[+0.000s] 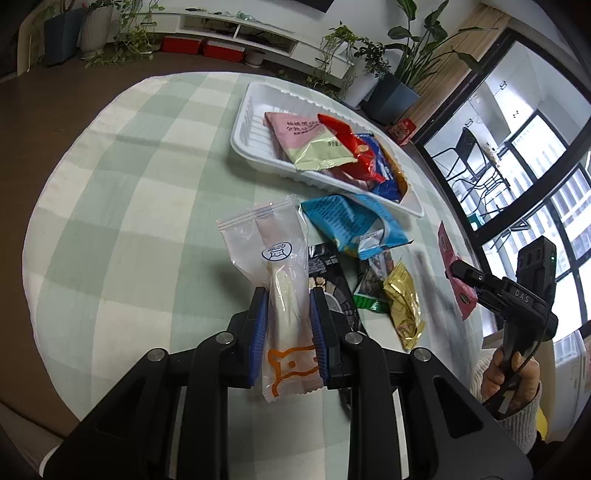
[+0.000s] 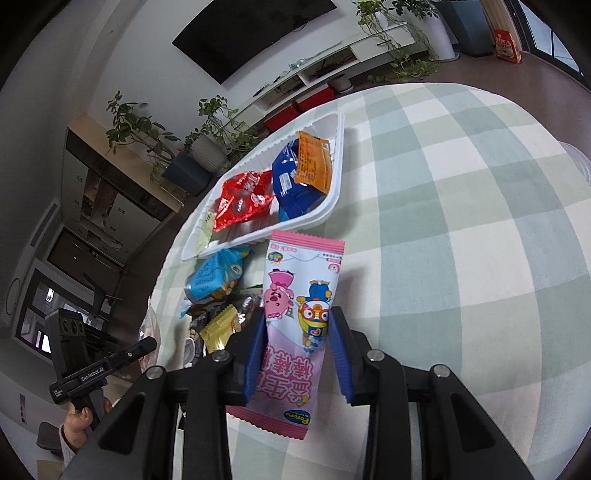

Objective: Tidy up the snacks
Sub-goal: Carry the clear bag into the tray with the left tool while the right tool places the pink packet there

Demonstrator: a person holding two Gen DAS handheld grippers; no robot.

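The left claw (image 1: 286,314) was squeezing a long clear snack bag (image 1: 275,266) and the right claw (image 2: 297,325) a pink snack bag (image 2: 295,317), both bags pointing lengthwise at the white tray (image 1: 243,122) just beyond.

Two wrist fisheye views over one green-and-white checked tablecloth (image 1: 129,192), looking from opposite sides.

The left wrist camera sits just behind its own blue-padded gripper (image 1: 288,332), angled down and forward toward the white ribbed plastic tray (image 1: 247,122) and the windows beyond. The right wrist camera sits just behind its own blue-padded gripper (image 2: 297,350), tilted, facing the same tray (image 2: 332,192) and the wall-mounted black screen (image 2: 251,33). Both share the tray, the cloth (image 2: 461,240), the loose packets between, and each shows the other gripper (image 1: 458,269) (image 2: 147,345) at its edge.
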